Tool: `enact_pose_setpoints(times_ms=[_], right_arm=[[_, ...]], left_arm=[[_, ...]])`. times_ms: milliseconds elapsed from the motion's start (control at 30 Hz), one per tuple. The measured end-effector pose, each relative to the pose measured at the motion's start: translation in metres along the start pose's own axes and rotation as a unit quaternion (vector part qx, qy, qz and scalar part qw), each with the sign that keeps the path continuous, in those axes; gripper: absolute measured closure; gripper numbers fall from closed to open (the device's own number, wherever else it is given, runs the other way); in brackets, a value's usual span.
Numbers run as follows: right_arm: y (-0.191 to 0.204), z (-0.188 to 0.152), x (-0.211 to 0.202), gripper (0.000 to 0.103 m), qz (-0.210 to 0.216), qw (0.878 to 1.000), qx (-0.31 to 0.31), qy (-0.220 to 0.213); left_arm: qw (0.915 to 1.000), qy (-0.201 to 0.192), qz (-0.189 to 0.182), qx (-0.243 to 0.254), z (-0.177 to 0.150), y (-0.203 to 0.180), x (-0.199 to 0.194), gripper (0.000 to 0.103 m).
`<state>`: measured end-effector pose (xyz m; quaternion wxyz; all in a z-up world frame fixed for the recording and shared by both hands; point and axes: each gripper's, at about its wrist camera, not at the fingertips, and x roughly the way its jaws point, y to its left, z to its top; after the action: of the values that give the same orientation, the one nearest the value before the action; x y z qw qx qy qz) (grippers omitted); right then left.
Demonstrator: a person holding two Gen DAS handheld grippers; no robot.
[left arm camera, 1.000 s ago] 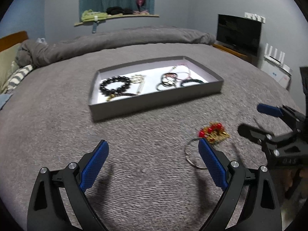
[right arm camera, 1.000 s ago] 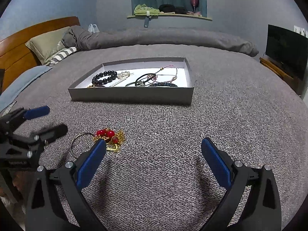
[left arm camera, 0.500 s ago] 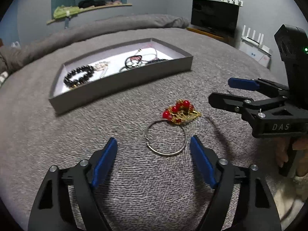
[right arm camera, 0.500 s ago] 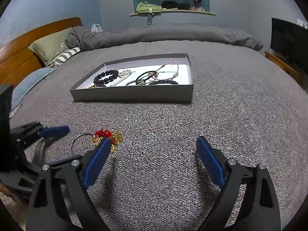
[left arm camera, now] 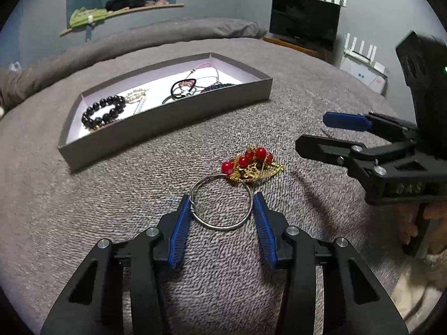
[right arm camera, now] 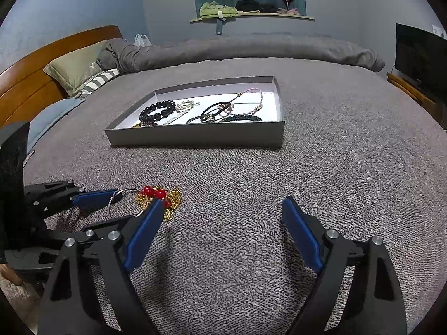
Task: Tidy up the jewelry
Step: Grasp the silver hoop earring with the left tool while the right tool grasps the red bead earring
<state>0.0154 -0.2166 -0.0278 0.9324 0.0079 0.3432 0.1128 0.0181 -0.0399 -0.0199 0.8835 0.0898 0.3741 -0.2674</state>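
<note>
The thin silver wire bangle with red beads and gold chain [left arm camera: 223,195] lay on the bedcover just before the grey shallow cardboard tray [left arm camera: 167,117]. The left gripper [left arm camera: 220,206] straddled its hoop, fingers partly open, holding nothing. The right gripper [right arm camera: 220,217] was wide open, empty. The bangle looked light and slippery; the stiff hoop seemed the best hold.

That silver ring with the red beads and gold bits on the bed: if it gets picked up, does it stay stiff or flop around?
The wire ring looks rigid, so it should keep its shape between the left gripper fingers. The gold chain and red bead cluster lies loosely heaped, so it will probably dangle and swing. Thin wire may slip or twist.
</note>
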Motion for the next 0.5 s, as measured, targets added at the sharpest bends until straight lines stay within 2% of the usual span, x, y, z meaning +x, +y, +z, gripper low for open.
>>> enact_pose_setpoints(times_ms=[133,300,400,500], right_arm=[[0.005,-0.001,0.001,0.022,0.009,1.0,-0.01,0.0],[0.022,-0.004,0.006,0.023,0.018,0.999,-0.034,0.005],[0.033,-0.004,0.015,0.031,0.025,0.998,-0.045,0.02],[0.038,0.0,0.025,0.032,0.035,0.998,-0.042,0.032]], left_arm=[[0.9998,0.001,0.017,0.007,-0.002,0.006,-0.008,0.056],[0.9986,0.0,0.046,-0.026,-0.001,0.03,-0.012,0.056],[0.9974,0.005,0.05,-0.051,-0.001,0.043,-0.01,0.056],[0.9973,0.007,0.041,-0.061,-0.001,0.048,-0.009,0.056]])
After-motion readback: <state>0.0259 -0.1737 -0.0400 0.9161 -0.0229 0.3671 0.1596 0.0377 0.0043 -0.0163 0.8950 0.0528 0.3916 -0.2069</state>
